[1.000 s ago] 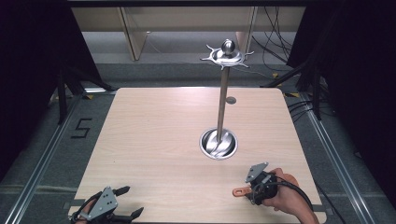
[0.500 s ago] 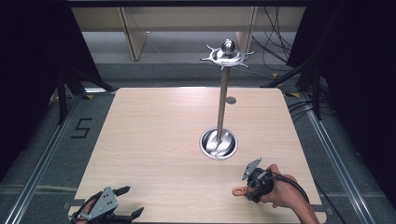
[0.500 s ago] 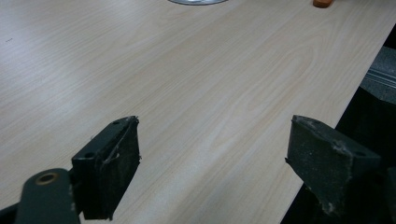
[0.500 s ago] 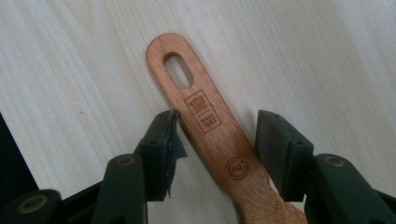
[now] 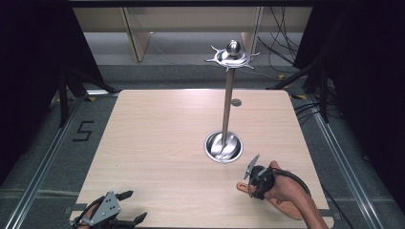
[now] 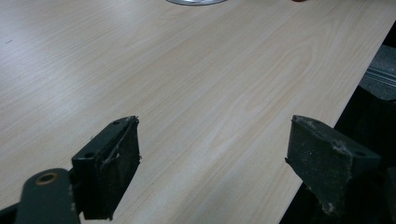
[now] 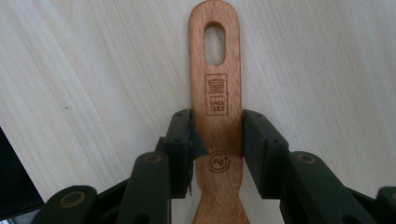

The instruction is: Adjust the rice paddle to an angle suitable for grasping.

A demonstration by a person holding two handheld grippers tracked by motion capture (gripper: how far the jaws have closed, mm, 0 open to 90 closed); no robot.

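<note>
Right gripper (image 5: 249, 183) sits near the table's (image 5: 157, 138) front right edge, its jaws closed on either side of the flat handle of a wooden spatula (image 7: 216, 107), pads touching both edges just below the printed marks; the person's right hand (image 5: 282, 191) wraps the gripper body from behind, with the forearm coming in from the bottom right corner in the high view. Left gripper (image 5: 125, 207) rests low at the front left edge of the table, jaws spread wide with nothing between them, the bare pale wood grain showing between the pads in the left gripper view. Behind the right gripper, and apart from it, stands a tall metal stand (image 5: 227, 105): a round shiny base dish, a thin upright pole, and a hooked crown with a ball on top. The spatula lies flat on the table, its handle end with an oval hanging hole pointing away from the gripper. Burned into the handle is a square emblem above the words "SINCE 1983", and lower down a small circle reading "Ag+".
</note>
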